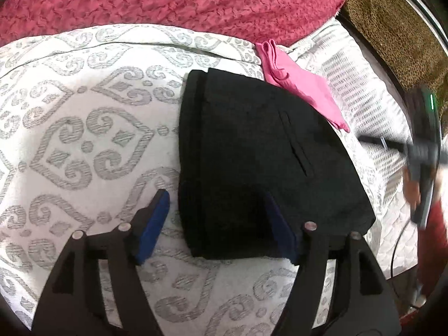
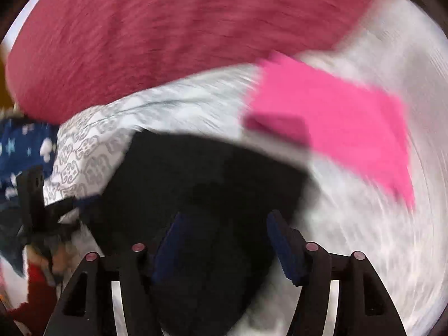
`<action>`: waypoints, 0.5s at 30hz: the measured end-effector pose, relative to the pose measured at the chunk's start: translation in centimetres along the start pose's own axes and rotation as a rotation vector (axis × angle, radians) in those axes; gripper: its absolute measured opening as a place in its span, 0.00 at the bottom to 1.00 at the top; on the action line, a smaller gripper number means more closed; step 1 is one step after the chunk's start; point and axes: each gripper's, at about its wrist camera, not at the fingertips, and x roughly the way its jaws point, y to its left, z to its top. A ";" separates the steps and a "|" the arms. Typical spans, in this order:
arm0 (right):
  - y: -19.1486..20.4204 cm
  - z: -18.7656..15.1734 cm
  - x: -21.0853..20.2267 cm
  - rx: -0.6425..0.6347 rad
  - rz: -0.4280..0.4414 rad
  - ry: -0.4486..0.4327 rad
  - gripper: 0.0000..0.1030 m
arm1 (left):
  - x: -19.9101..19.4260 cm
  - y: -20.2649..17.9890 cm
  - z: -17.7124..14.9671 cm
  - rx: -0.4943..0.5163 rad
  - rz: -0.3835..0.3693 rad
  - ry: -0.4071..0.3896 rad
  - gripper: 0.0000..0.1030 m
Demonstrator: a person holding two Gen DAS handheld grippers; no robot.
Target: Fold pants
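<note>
Pants: the black knit pants [image 1: 263, 162] lie as a compact folded block on the white mattress with grey scroll pattern [image 1: 84, 128], a slit pocket showing on top.
Step in hand: I judge the folding nearly or fully done; what is left looks like squaring the edges or setting the bundle aside.
Left gripper: my left gripper [image 1: 217, 224] stands wide open, holding nothing; its blue-padded fingers [image 1: 155, 224] straddle the near left edge of the pants, one over bare mattress, the other over the cloth.
Right gripper: my right gripper [image 2: 226, 240] is also spread and empty, poised above the pants' near end; its view is badly smeared, so contact cannot be told.
Next move: if tidying, a light pinch at a corner without dragging the layers apart.
Around: a folded bright pink cloth [image 1: 296, 86] lies just beside the far right corner, seemingly touching it; a dark red fuzzy blanket [image 1: 182, 0] is heaped beyond; a blue star-print fabric [image 2: 25, 145] sits off to the left.
In the way: nothing covers the pants; only the pink cloth crowds one corner.
</note>
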 end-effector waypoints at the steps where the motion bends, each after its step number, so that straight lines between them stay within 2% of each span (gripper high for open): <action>1: -1.7 -1.3 -0.5 0.057 0.021 -0.002 0.64 | -0.1 -0.1 0.1 -0.005 0.002 0.004 0.70; 4: -7.1 -4.6 -0.5 0.273 0.149 0.007 0.64 | 0.7 0.4 1.2 -0.063 -0.012 0.024 0.70; 6: -8.7 -5.6 0.5 0.356 0.233 0.008 0.64 | 1.3 0.8 1.8 -0.099 -0.028 0.038 0.70; 9: -8.5 -5.3 2.5 0.362 0.337 0.015 0.64 | 2.1 0.6 3.2 -0.092 0.005 0.076 0.70; 12: -7.3 -4.8 4.7 0.336 0.375 0.040 0.64 | 2.9 -0.4 3.9 -0.025 0.048 0.119 0.70; 13: -7.0 -4.6 4.8 0.324 0.378 0.018 0.65 | 3.1 -0.7 4.0 -0.004 0.061 0.129 0.71; 15: -6.7 -4.2 5.0 0.313 0.399 0.007 0.65 | 3.6 -1.2 4.1 0.024 0.077 0.140 0.76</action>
